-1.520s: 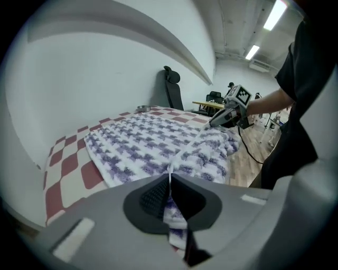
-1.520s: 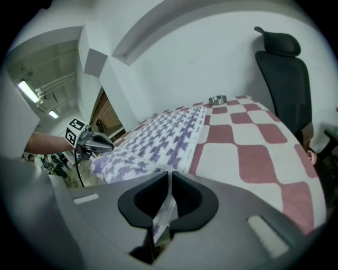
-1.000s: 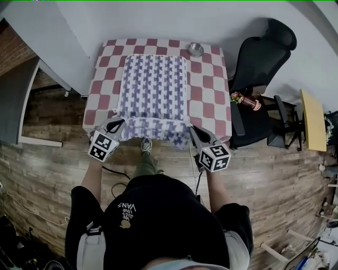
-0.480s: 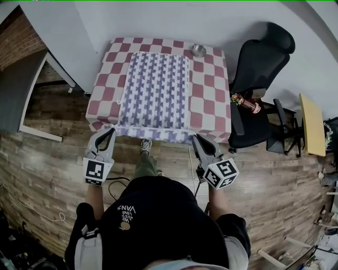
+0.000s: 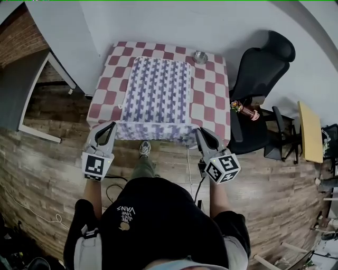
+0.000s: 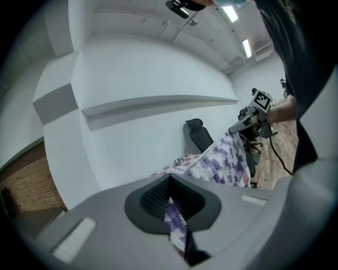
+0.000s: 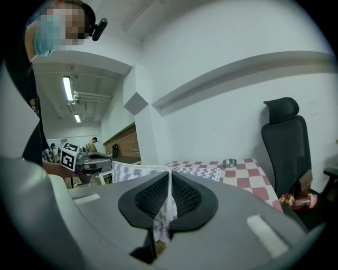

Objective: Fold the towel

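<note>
Red-and-white checked table (image 5: pixel 211 100) by a white wall is carrying the purple-and-white patterned cloth towel (image 5: pixel 156 89), its long axis running from the person toward the wall. Left gripper (image 5: pixel 109 127) and right gripper (image 5: pixel 201 133) are each pinching a near corner, jaws closed tight on fabric, keeping that short edge stretched between them at the table's front edge.

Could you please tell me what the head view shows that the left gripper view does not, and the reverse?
Only the head view: the whole towel spread over the checked table, and the wooden floor. Only the left gripper view: the left gripper close up, shut on a towel corner, and ceiling lights. Both: the right gripper, black chair and small bowl.
</note>
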